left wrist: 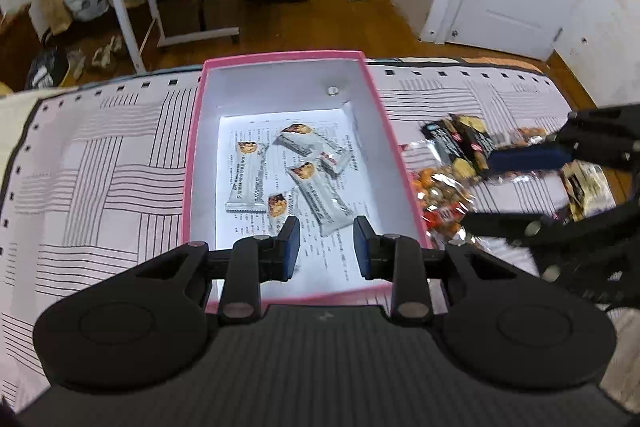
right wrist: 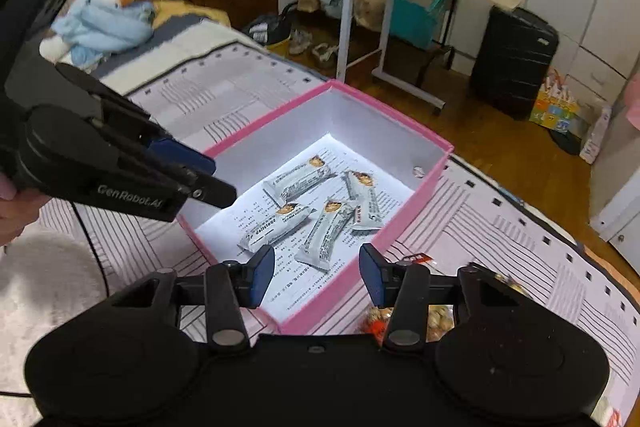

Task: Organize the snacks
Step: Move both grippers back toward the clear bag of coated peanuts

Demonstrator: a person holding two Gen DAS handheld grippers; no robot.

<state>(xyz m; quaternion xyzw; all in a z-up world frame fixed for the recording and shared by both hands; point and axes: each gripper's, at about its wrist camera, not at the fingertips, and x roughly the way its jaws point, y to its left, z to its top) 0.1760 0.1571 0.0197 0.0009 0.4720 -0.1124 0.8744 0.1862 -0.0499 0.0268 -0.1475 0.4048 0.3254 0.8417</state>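
Snack bars (left wrist: 308,183) beyond empty fingers (left wrist: 289,239)

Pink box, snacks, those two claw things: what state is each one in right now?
Pink box: lid off, on the bed, printed sheet on its floor.
White bars: in the box, lying flat, wrapped.
Loose snacks: piled on the bedcover right of the box, not yet sorted.
Left gripper: open, empty, over the box's near end.
Right gripper: open, empty, over the box's near wall.
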